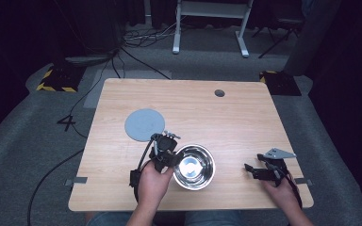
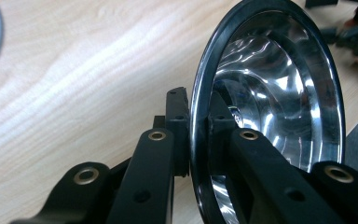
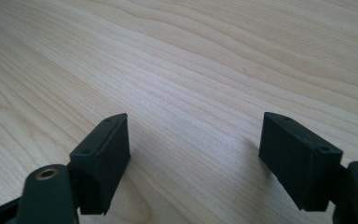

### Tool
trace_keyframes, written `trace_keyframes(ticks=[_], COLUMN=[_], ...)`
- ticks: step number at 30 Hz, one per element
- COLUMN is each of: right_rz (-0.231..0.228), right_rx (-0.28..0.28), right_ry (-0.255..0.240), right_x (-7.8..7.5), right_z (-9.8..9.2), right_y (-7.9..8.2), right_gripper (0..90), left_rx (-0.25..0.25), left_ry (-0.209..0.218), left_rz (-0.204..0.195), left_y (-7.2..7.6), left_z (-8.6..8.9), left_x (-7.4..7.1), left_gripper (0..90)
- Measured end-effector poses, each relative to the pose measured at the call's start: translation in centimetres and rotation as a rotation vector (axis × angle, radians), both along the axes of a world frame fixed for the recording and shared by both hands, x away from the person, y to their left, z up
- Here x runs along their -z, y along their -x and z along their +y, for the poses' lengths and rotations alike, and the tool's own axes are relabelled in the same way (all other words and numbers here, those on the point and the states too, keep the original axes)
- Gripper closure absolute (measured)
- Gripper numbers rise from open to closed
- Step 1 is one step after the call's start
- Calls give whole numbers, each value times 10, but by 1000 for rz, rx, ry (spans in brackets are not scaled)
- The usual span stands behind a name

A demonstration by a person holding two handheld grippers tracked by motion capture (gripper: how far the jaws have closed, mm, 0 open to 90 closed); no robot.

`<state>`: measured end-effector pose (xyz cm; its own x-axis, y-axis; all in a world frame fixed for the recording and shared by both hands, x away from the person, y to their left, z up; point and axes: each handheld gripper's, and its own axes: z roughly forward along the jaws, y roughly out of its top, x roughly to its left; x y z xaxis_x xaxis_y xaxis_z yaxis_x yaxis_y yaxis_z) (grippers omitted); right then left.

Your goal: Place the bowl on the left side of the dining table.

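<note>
Stainless steel bowl [image 1: 194, 166] sits near the front edge of the wooden table [image 1: 235, 117], roughly at its middle, with its mirror-bright inside facing up. We see the left gripper [image 1: 166, 155] at the bowl's left rim. In the left gripper view the two black jaws straddle that rim, one outside the wall and one inside, and both press against it, so we record the left gripper as clamped on the bowl [image 2: 270, 93]. In that same view the bowl appears tilted, its dark rolled edge running between the jaws. We cannot tell whether its base touches the table.

We note a flat grey disc [image 1: 144, 124] lying on the table behind and to the left of the bowl, near it but apart.

Right gripper [image 1: 256, 172] rests low near the table's front right, well apart from the bowl. In the right gripper view its jaws stand wide apart, with bare wood grain [image 3: 191, 70] between them.
</note>
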<state>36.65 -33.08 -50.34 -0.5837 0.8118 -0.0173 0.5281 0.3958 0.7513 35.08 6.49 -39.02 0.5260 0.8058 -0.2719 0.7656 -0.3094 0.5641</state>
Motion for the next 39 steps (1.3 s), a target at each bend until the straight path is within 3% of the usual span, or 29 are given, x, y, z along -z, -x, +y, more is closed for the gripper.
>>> trace_keyframes(ticks=[5,8,15,18,26,37,39], right_rz=[1,0,-8,-8,-5,-6,-5], right_rx=[-1,-1,-7,-7,-5,-5,-4], right_ry=[1,2,11,11,2,3,2], right_x=[0,0,0,0,0,0,0], right_z=[0,0,-1,-1,0,0,0], right_y=[0,0,-1,-1,-1,-1,-1], right_gripper=[243,243,243,244,243,243,243], left_rx=[-24,-24,-30,-24,-74,-114,-124], left_ry=[-1,-33,-63,-52,9,32,53], left_rz=[-40,-60,-68,-69,-76,-99,-96], left_y=[-1,-3,-14,-19,-38,-54,-56], left_z=[3,4,8,13,25,43,48], left_x=[-7,-14,-28,-32,-38,-45,-45], left_gripper=[833,833,833,832,833,833,833])
